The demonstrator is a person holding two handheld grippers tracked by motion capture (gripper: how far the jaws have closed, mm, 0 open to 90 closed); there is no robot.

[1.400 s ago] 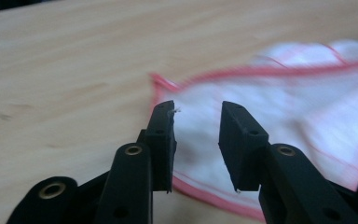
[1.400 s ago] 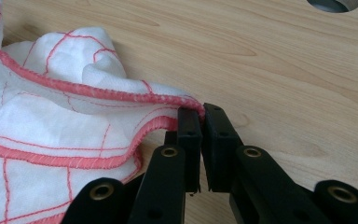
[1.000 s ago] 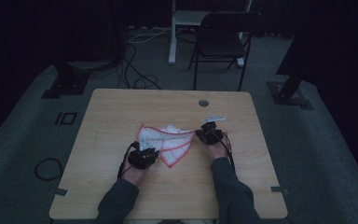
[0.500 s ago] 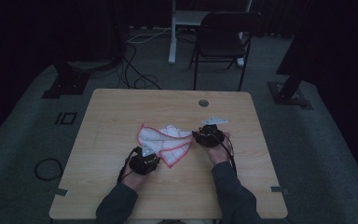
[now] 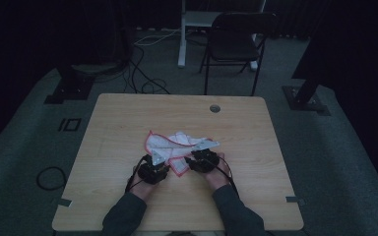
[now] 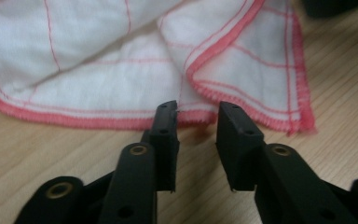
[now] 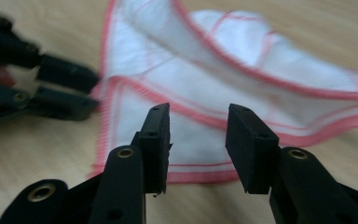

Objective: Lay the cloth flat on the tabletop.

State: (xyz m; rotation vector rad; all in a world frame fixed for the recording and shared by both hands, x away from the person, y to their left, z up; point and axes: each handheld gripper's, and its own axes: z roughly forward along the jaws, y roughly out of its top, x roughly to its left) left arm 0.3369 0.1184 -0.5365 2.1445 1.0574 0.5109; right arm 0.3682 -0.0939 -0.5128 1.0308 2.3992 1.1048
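We held the left gripper (image 6: 196, 123) with its jaws apart, the tips just at the pink hem of the white cloth (image 6: 121, 60), low in the middle of the left gripper view. Our right gripper (image 7: 198, 140) also had its jaws apart, with nothing between them, above a corner of the same cloth (image 7: 205, 79). In the high view both grippers sat at the lower edge of the cloth (image 5: 170, 145), which lay crumpled in the centre of the wooden table (image 5: 128, 118).
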